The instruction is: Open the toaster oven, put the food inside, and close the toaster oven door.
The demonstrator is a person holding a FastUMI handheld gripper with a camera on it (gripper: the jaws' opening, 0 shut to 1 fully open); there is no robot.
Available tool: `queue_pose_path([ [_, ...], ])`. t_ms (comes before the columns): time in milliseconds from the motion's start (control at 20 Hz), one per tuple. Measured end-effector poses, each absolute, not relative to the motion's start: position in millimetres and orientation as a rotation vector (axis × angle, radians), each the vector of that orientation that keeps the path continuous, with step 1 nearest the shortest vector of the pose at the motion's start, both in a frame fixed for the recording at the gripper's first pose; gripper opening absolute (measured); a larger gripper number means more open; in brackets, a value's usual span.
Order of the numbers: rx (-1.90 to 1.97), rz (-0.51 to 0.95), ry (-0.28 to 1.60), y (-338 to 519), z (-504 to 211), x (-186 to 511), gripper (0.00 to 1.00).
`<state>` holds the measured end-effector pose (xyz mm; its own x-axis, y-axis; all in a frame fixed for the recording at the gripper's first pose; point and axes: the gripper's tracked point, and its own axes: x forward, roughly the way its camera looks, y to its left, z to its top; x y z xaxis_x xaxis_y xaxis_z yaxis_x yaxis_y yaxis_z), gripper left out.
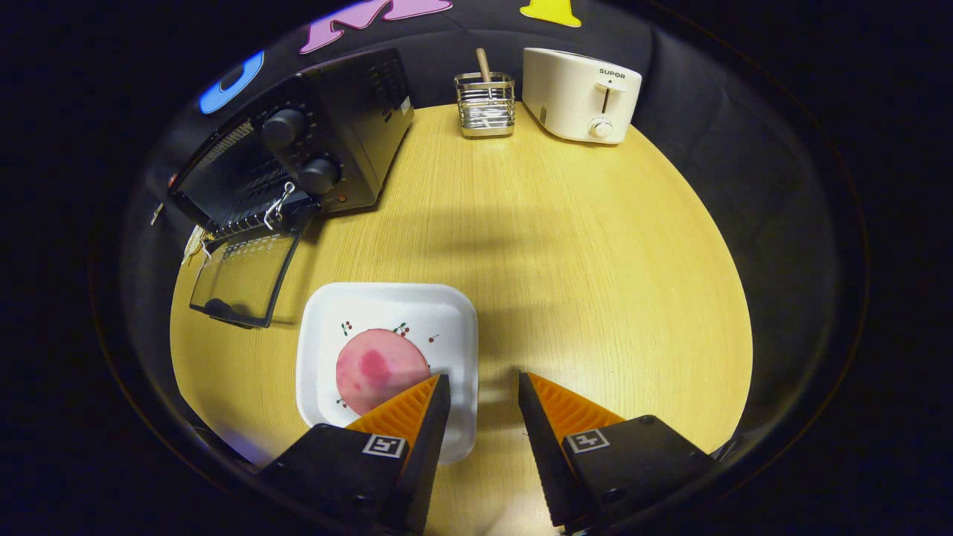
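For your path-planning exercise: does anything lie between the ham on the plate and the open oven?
Nothing visible does. The ham lies on the plate, just ahead of the open tongs. Bare table separates the plate from the oven, whose door is folded down.

Colours on my table

My fingers (417, 406) are orange and ribbed on black mounts with small black-and-white square markers; the plate (454, 320) is white with tiny red cherry sprigs, the round food (380, 368) pink with darker red blotches, the toaster oven (335, 112) black, the tabletop (566, 246) pale yellow wood grain, the toaster (577, 93) cream, the wire holder (485, 106) silvery, I think.
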<state>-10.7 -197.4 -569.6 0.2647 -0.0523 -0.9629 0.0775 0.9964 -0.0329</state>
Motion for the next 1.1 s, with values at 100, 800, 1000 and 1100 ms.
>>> queue_pose_path([
  [100, 0.033, -0.083, 1.324, -196, -573, -12, 0.56],
  [800, 0.031, -0.026, 1.435, -193, -579, -3, 0.14],
  [1000, 0.07, -0.025, 1.46, -188, -578, -4, 0.05],
  [1100, 0.053, -0.015, 1.47, -187, -582, -4, 0.05],
])
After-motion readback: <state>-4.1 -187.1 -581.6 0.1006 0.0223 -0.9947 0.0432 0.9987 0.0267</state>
